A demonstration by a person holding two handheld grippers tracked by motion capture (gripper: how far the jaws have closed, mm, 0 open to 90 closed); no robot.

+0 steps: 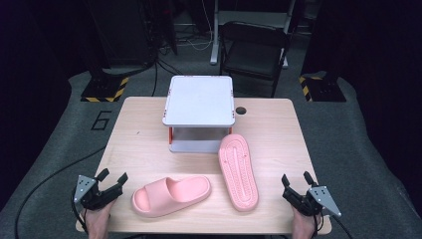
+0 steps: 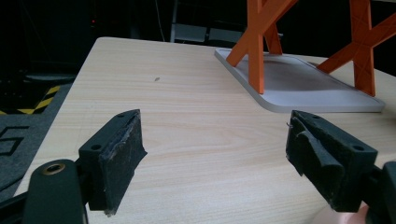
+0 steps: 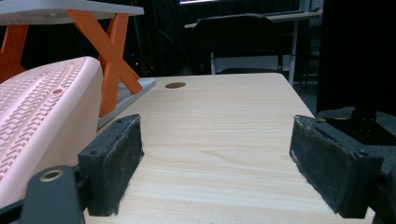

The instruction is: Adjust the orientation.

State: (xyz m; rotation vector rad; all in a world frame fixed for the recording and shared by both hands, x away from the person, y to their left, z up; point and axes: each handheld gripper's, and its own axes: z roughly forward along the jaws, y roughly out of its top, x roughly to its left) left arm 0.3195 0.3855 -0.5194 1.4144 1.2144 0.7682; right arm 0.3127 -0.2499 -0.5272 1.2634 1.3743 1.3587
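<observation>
My left gripper (image 1: 111, 182) at lower left and right gripper (image 1: 296, 184) at lower right both have fingers apart, holding nothing; between them on the pale wooden tabletop (image 1: 144, 144) lie an upright pink foam slipper (image 1: 171, 195) and an overturned pink slipper (image 1: 238, 171)

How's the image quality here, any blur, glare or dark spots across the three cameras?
High view: table evenly lit, surroundings nearly black, slight softness, no glare. Left gripper view: sharp wood grain, soft shadow on the rack's grey base, dark background. Right gripper view: the upturned pink slipper close up looks soft, and the background chair is dim.
</observation>
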